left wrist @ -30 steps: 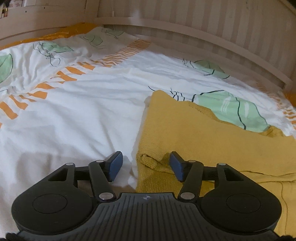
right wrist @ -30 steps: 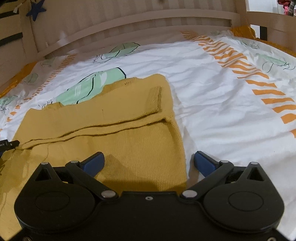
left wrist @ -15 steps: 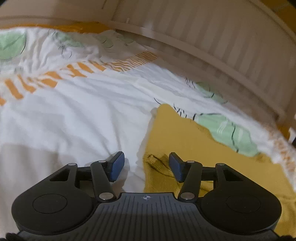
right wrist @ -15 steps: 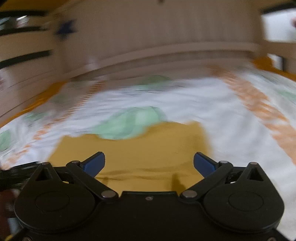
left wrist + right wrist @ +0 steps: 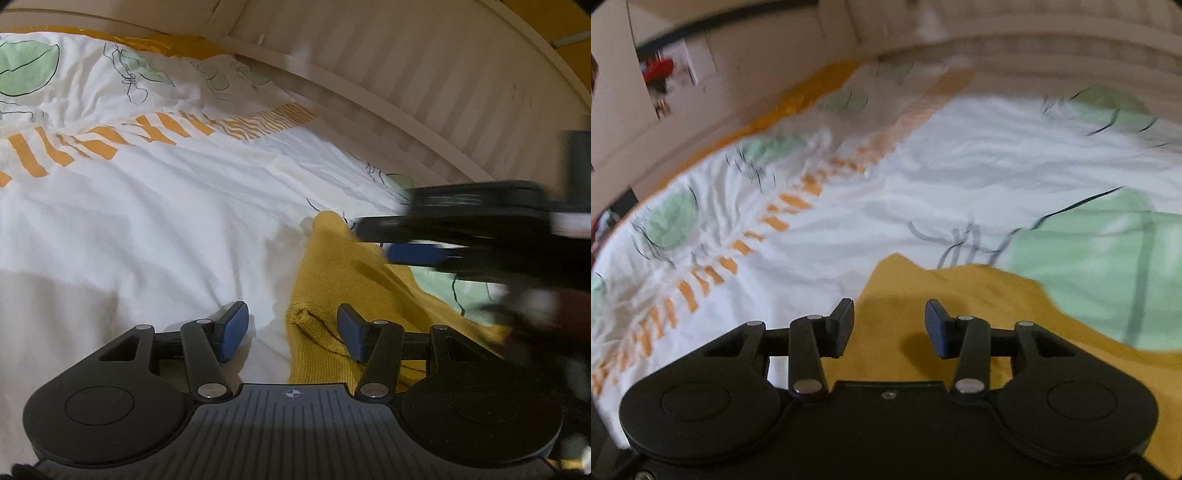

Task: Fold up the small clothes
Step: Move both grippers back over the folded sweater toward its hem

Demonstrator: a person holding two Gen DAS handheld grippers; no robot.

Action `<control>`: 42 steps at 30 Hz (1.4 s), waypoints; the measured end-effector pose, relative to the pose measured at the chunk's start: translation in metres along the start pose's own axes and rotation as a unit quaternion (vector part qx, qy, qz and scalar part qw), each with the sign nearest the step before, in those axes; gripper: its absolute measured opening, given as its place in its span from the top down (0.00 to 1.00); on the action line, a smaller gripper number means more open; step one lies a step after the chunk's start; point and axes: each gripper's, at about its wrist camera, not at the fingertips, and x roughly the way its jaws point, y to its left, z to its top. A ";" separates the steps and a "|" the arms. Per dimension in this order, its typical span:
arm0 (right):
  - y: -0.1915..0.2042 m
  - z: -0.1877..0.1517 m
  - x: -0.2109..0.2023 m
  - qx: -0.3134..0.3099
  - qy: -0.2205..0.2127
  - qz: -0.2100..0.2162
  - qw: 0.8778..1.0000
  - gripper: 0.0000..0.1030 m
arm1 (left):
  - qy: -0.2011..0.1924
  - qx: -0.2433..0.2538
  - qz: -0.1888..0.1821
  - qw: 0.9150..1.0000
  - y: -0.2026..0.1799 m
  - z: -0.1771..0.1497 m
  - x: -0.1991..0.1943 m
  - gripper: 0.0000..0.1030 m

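Observation:
A mustard-yellow knit garment (image 5: 343, 273) lies on the white bedsheet (image 5: 155, 221). My left gripper (image 5: 291, 332) is open, low over the garment's near left corner, whose edge lies between the blue pads. My right gripper (image 5: 889, 325) is open, with a narrower gap, just above the garment's far left corner (image 5: 923, 295). In the left wrist view the right gripper (image 5: 461, 229) shows blurred, over the garment's far part.
The sheet has green leaf prints (image 5: 1108, 266) and an orange striped band (image 5: 147, 133). A slatted wooden bed rail (image 5: 406, 74) runs along the far side. A wooden side wall (image 5: 683, 110) stands at the left in the right wrist view.
My right gripper has swung left across the garment to its far left corner and narrowed its jaws. My left gripper has tilted slightly but stays at the near left corner, still open.

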 end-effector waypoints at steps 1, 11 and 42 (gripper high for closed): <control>-0.002 0.000 0.012 0.007 0.020 0.000 1.000 0.48 | 0.000 0.000 0.000 1.000 -0.001 0.000 0.000 0.49; -0.016 -0.004 -0.052 0.067 -0.031 -0.016 0.997 0.34 | 0.011 -0.001 -0.003 1.000 -0.001 0.002 0.003 0.47; -0.018 -0.301 -0.405 0.266 -0.054 -0.229 0.935 0.08 | 0.146 0.174 -0.025 0.974 0.010 -0.025 -0.235 0.46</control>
